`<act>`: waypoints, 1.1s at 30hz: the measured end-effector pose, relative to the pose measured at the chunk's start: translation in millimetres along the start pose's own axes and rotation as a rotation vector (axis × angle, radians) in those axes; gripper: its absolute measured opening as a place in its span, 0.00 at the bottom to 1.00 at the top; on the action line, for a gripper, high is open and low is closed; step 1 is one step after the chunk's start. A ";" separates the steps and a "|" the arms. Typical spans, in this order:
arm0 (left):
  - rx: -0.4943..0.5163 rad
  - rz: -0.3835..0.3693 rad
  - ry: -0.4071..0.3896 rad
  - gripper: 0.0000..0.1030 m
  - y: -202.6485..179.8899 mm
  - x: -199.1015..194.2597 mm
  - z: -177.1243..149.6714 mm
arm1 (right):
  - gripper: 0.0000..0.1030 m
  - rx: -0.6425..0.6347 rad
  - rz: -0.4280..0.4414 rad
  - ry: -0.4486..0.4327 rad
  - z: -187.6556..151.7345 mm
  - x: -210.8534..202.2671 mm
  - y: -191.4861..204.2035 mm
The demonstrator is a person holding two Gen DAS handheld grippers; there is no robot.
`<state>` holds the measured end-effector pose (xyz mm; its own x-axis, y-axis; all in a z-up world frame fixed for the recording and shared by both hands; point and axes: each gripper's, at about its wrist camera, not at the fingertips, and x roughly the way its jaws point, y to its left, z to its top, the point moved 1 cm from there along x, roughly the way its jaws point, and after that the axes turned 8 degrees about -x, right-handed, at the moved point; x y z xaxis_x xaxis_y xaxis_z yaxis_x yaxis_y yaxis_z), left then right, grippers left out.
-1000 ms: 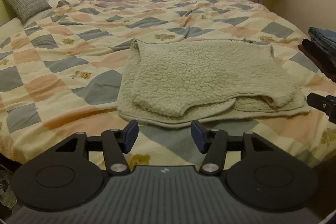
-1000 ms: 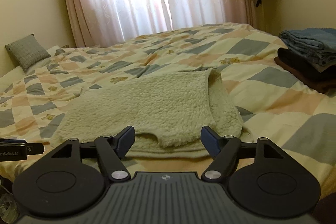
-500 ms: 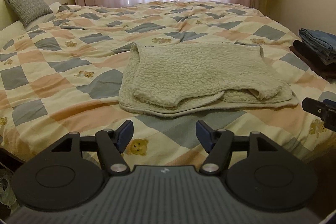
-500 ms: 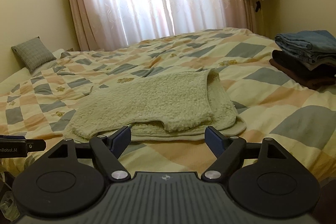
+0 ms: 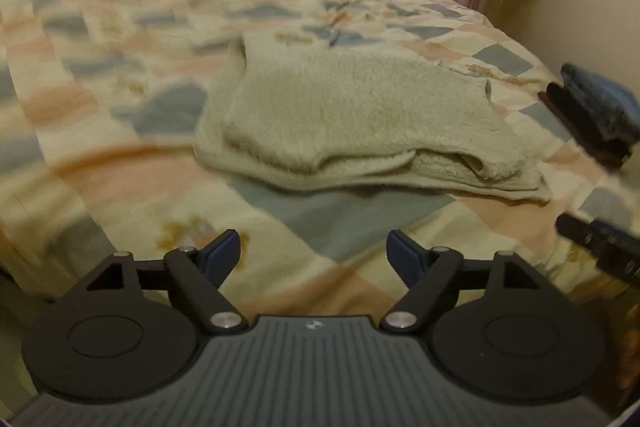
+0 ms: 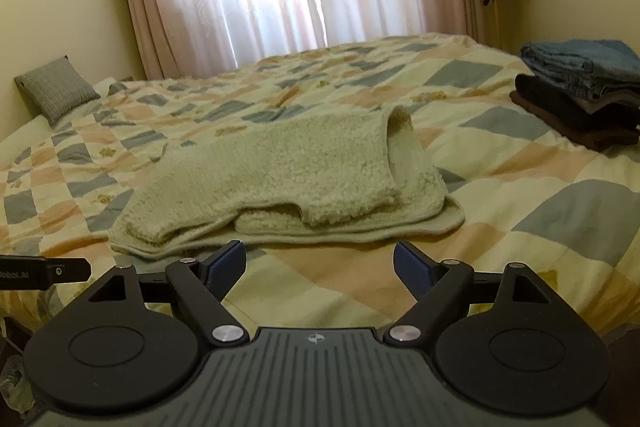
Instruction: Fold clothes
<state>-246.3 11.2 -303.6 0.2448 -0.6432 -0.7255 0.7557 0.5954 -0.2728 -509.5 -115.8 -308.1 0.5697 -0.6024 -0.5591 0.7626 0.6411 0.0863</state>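
Both grippers are spreading wider than a moment ago while your left view is swinging and blurring. Your left gripper (image 5: 313, 254) and right gripper (image 6: 319, 265) are hanging open and empty over the bed (image 6: 552, 195), just short of the folded fleece garment (image 6: 288, 175) lying mid-quilt. Nothing is blocking it; a clothes stack (image 6: 580, 95) is sitting well apart to your right, a grey cushion (image 6: 54, 89) far left.

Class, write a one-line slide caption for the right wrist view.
Open right gripper faces a folded cream fleece garment on a checked patchwork quilt.
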 end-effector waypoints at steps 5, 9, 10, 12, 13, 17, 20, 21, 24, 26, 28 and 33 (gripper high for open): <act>-0.239 -0.112 0.052 0.80 47.5 35.5 16.3 | 0.81 0.004 -0.006 0.066 -8.6 21.1 -3.8; -0.427 -0.187 0.040 0.84 83.7 67.2 34.9 | 0.81 0.001 -0.008 0.103 -6.3 42.6 -7.1; -0.474 -0.205 0.036 0.84 92.7 75.1 39.6 | 0.81 0.001 -0.006 0.108 -4.3 48.2 -7.4; -0.568 -0.242 0.030 0.84 110.8 91.0 49.1 | 0.81 -0.003 -0.003 0.117 0.4 60.3 -7.3; -0.615 -0.261 0.027 0.84 119.9 98.9 53.8 | 0.81 -0.004 -0.001 0.122 3.1 66.1 -7.0; -0.767 -0.309 0.013 0.84 148.3 130.0 65.8 | 0.81 -0.008 0.008 0.127 15.9 88.8 -6.0; -0.760 -0.309 -0.003 0.85 148.0 141.3 62.7 | 0.81 -0.006 0.016 0.109 26.2 101.3 -7.0; -0.751 -0.308 -0.010 0.85 146.7 143.6 62.2 | 0.81 -0.006 0.019 0.100 29.2 104.3 -7.5; -0.722 -0.335 -0.029 0.86 138.9 148.1 66.4 | 0.80 -0.008 0.025 0.069 38.9 112.9 -9.0; -0.706 -0.355 -0.033 0.86 131.2 153.0 70.3 | 0.79 -0.015 0.024 0.054 43.0 117.9 -10.2; -0.682 -0.353 -0.030 0.85 123.6 160.2 74.8 | 0.79 -0.024 0.020 0.046 46.4 123.2 -11.8; -0.676 -0.318 -0.068 0.77 119.4 169.9 70.8 | 0.65 -0.019 0.007 0.035 47.9 133.1 -21.4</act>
<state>-71.5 -61.0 -414.8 0.1305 -0.8488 -0.5123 0.2633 0.5278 -0.8075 -435.3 -232.5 -344.9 0.5640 -0.5811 -0.5867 0.7525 0.6543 0.0753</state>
